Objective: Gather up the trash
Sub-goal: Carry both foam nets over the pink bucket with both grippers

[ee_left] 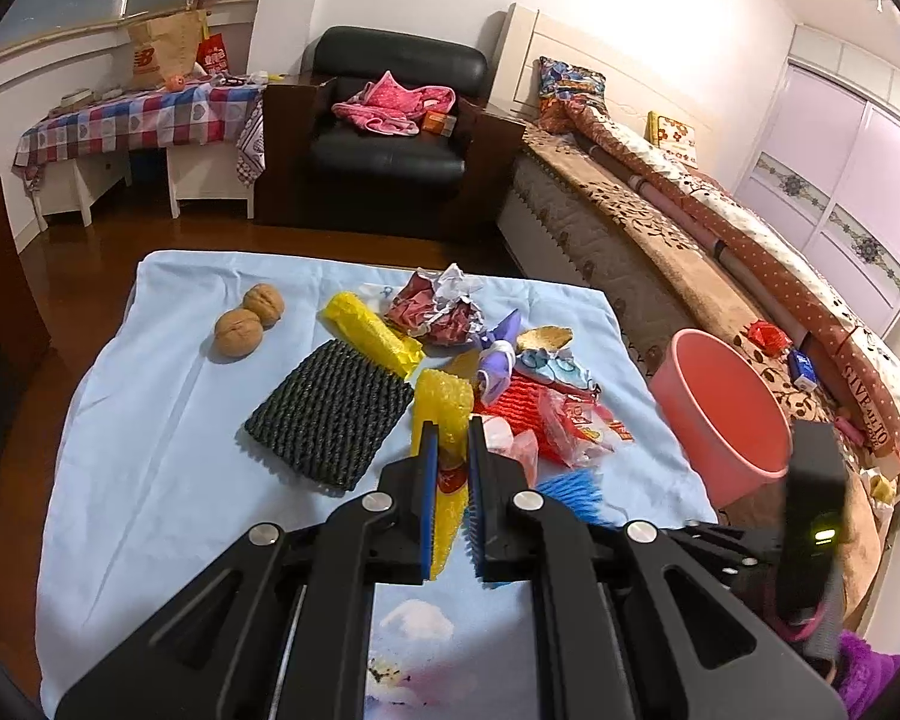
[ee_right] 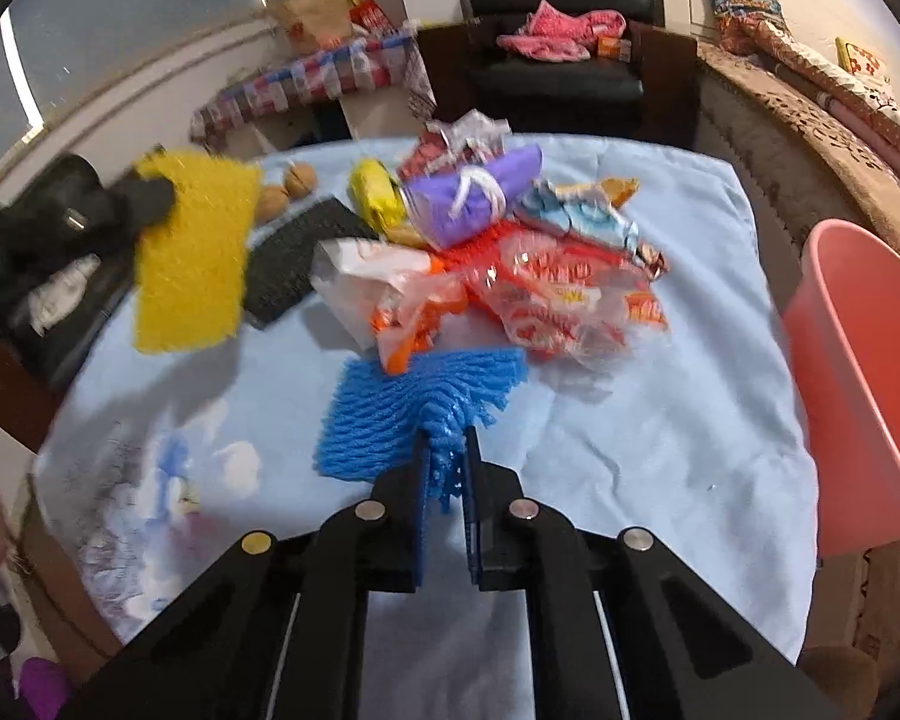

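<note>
Both wrist cameras look steeply down along their fingers, close over the counter (ee_left: 150, 420). They share the trash pile (ee_right: 510, 276), with the pink bucket (ee_left: 720, 414) at three o'clock.

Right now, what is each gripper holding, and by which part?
Left gripper: yellow foam net, by its near end. Right gripper: blue foam net, by its near frayed edge.

Your right claw (ee_right: 447, 450) sits at the near edge of the foam net (ee_right: 414, 408). Behind it lies the wrapper pile (ee_right: 546, 294), right of it the bucket (ee_right: 864, 372), and far left your left claw (ee_right: 150, 198).
</note>
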`<state>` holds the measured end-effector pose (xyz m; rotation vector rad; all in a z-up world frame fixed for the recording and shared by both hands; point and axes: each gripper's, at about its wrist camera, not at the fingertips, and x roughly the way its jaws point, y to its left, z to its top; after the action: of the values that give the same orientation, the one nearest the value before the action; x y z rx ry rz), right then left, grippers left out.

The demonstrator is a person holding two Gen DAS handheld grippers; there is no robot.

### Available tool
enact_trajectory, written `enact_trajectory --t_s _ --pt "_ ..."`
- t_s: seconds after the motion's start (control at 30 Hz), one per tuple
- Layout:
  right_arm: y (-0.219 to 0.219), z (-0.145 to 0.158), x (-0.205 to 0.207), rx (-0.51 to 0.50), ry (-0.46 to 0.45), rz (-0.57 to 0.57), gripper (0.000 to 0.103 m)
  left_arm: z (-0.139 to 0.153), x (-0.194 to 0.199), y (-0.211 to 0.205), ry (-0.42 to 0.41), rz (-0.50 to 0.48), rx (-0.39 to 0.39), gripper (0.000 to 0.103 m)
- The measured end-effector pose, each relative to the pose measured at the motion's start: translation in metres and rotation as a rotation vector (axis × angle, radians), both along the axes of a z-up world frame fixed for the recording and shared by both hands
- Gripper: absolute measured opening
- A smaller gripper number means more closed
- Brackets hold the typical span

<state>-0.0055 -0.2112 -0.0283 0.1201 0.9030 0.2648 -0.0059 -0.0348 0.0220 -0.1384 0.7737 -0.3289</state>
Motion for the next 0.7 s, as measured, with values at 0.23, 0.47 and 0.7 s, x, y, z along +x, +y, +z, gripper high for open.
enact_trajectory --t_s 0.23,0.47,0.7 --pt "-0.022 0.025 -0.019 0.055 -0.073 -0.030 0.008 -0.001 -0.002 -0.002 0.004 -0.002 0.010 0.008" --pt "-0.048 0.044 -0.034 0.085 -0.122 -0.094 0.008 0.000 -0.006 -0.017 0.005 0.025 0.072 0.008" --pt "-0.070 0.055 -0.045 0.096 -0.160 -0.154 0.008 0.005 -0.008 -0.037 -0.008 0.060 0.139 0.008"
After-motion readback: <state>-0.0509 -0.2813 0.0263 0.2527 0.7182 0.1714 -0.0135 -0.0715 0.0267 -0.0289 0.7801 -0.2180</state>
